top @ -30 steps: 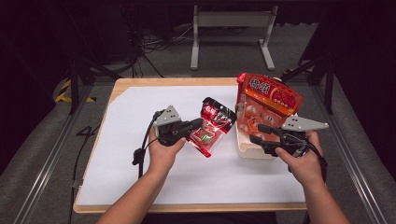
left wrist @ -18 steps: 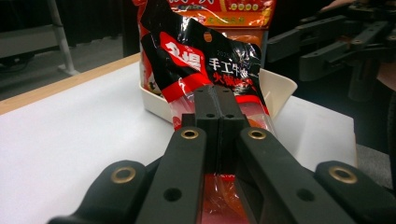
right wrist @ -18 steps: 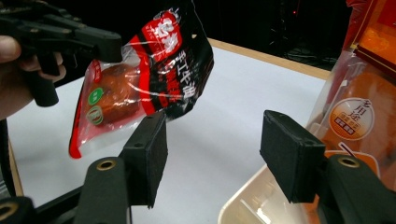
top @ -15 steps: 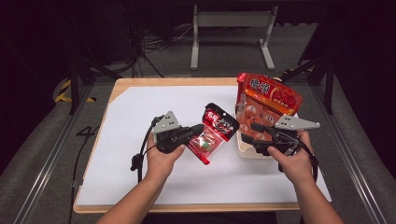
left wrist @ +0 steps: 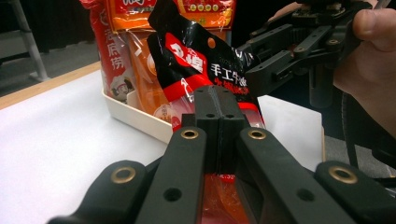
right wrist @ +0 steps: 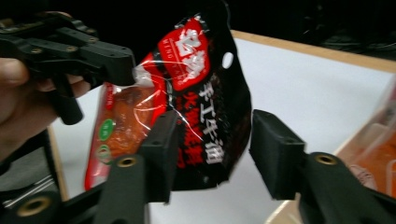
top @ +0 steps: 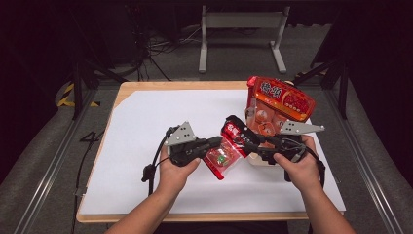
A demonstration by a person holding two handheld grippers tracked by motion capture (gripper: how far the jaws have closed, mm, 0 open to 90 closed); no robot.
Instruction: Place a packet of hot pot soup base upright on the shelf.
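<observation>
A red and black snack packet (top: 225, 147) hangs above the white sheet, tilted. My left gripper (top: 215, 143) is shut on its clear lower part; in the left gripper view the jaws (left wrist: 219, 100) meet on the packet (left wrist: 196, 60). My right gripper (top: 247, 140) comes in from the right at the packet's black top end. In the right gripper view the packet (right wrist: 201, 79) lies between its jaws (right wrist: 215, 128), which have just been closing; a gap still shows at the right pad, so it stands open.
A cream tray (top: 257, 161) at the right holds large orange-red packets (top: 282, 100) standing upright, close behind the right hand. A white sheet (top: 146, 117) covers the wooden table (top: 127, 87). Dark floor and a metal stand lie beyond.
The left hand has carried the packet to the right, toward the tray. The right gripper has swung from the tray to the packet's top end and its jaws have narrowed around it.
</observation>
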